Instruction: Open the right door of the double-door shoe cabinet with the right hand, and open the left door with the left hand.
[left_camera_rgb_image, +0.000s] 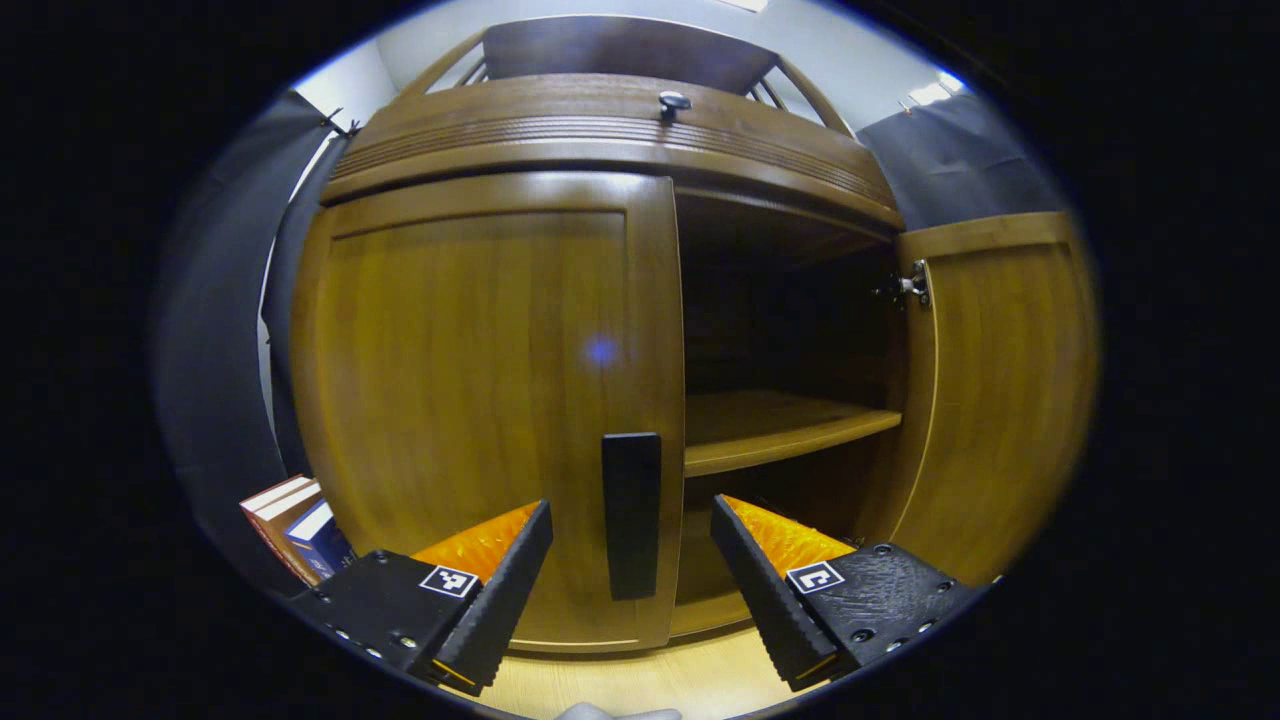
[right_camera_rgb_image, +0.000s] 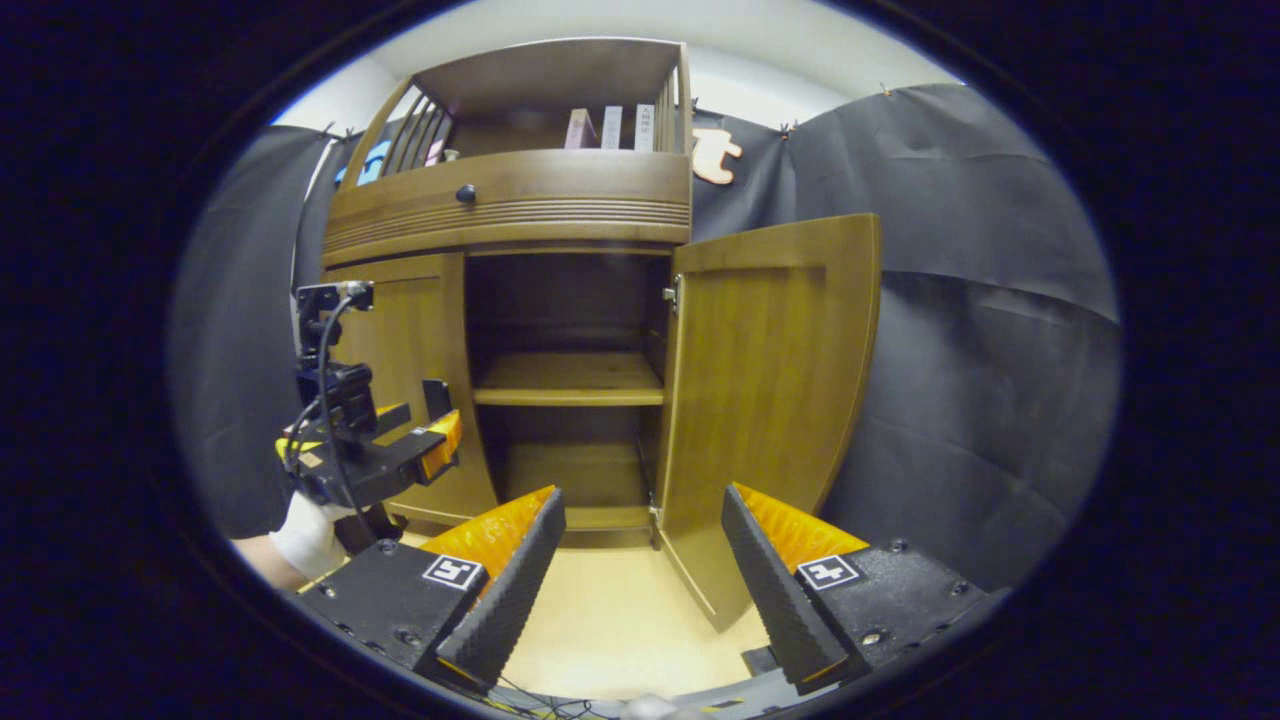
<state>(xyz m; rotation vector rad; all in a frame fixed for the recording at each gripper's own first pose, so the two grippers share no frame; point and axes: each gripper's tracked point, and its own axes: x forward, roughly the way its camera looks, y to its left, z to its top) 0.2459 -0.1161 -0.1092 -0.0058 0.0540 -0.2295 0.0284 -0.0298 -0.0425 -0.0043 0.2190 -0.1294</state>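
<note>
The wooden shoe cabinet stands close in front of me in the left gripper view. Its left door is closed flat, with a black vertical handle at its inner edge. My left gripper is open, one finger on each side of that handle and a little short of it. The right door is swung wide open. In the right gripper view the right door stands open, and my right gripper is open, holding nothing, back from the cabinet. The left gripper, in a gloved hand, sits at the left door.
Inside the open half, a wooden shelf crosses a dark interior. A drawer with a round knob sits above the doors, and books stand on the top rack. Several books lie left of the cabinet. Black cloth hangs behind; pale floor lies below.
</note>
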